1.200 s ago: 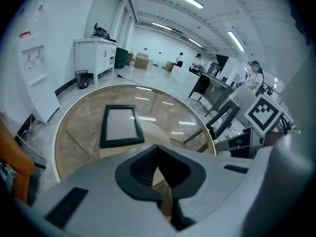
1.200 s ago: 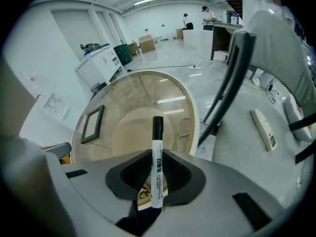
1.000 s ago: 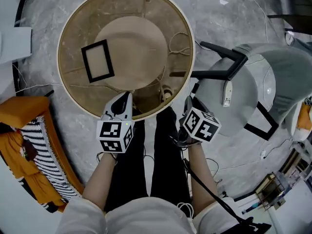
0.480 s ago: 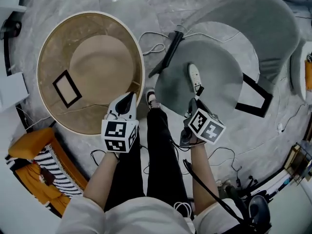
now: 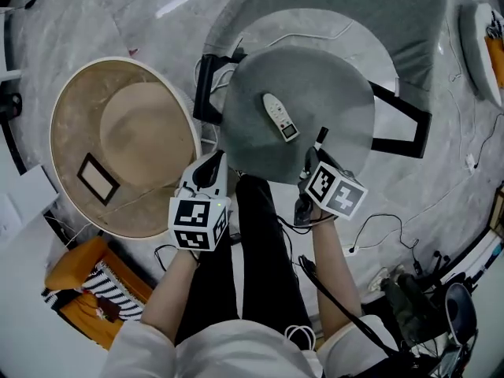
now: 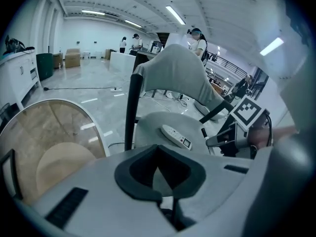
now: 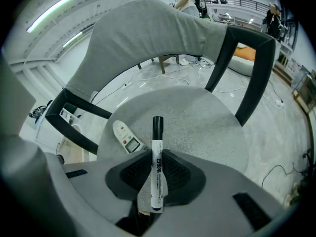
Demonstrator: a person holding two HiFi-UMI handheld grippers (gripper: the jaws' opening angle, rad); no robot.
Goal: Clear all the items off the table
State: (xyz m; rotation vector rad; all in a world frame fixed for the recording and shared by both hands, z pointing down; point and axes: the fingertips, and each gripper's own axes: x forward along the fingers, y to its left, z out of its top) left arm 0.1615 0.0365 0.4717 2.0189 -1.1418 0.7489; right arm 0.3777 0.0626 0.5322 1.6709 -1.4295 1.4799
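Observation:
My right gripper (image 5: 313,164) is shut on a white marker (image 7: 157,157) with a black cap, which sticks out past the jaws over the front of a grey chair seat (image 5: 323,85). On that seat lies a white remote control (image 5: 280,117), just beyond the marker's tip (image 7: 126,138). At the seat's front left edge, my left gripper (image 5: 211,166) is shut with nothing between its jaws (image 6: 158,154). To the left stands the round tan table (image 5: 71,124); a black picture frame (image 5: 98,178) lies on it.
The chair has black armrests (image 5: 402,120) and a grey back (image 7: 148,28). An orange cushion with a striped cloth (image 5: 87,286) lies on the floor at lower left. Cables (image 5: 378,227) run over the floor at the right. The person's dark trouser legs (image 5: 260,242) are below the grippers.
The view has swung from the round table to the grey chair. Both grippers have moved from the table's rim to the seat's front edge; the marker stays in the right one.

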